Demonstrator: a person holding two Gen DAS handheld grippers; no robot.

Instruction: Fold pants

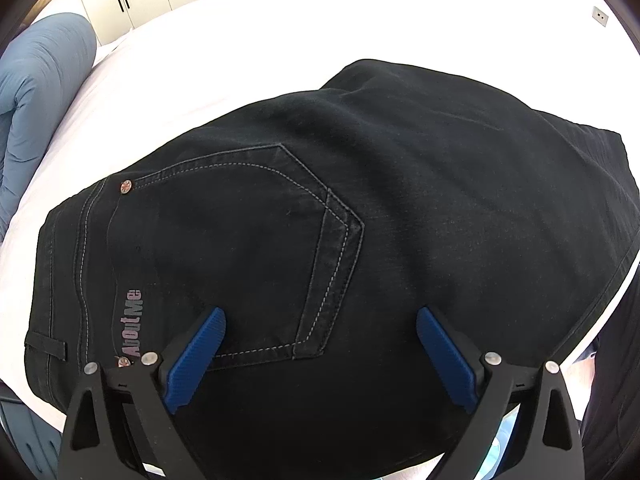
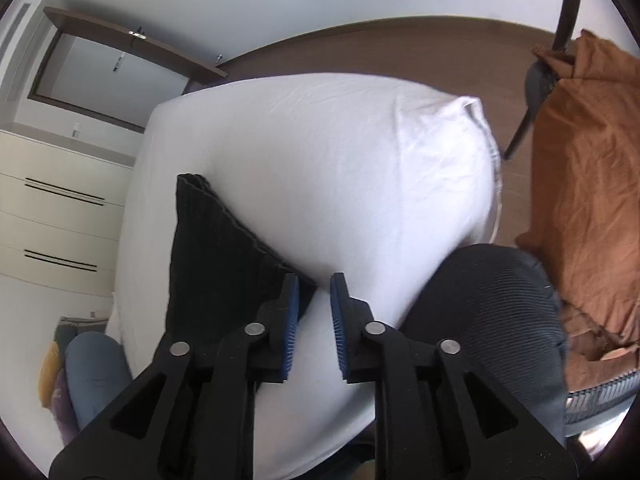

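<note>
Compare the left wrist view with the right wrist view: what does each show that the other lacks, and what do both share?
Only the left wrist view shows the back pocket, the AboutMe print and the left gripper, wide open above the cloth.

Only the right wrist view shows the orange cloth, the dark mesh chair back, the wall shelf and the right gripper, its fingers slightly apart and holding nothing.

Both show the black pants on the white bed.

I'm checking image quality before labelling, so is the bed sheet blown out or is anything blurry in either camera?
Left wrist view: the white bed sheet is overexposed, nearly featureless, while the black denim pants stay sharp, stitching legible. Right wrist view: sheet wrinkles still show; strong fisheye bending at the edges.
</note>
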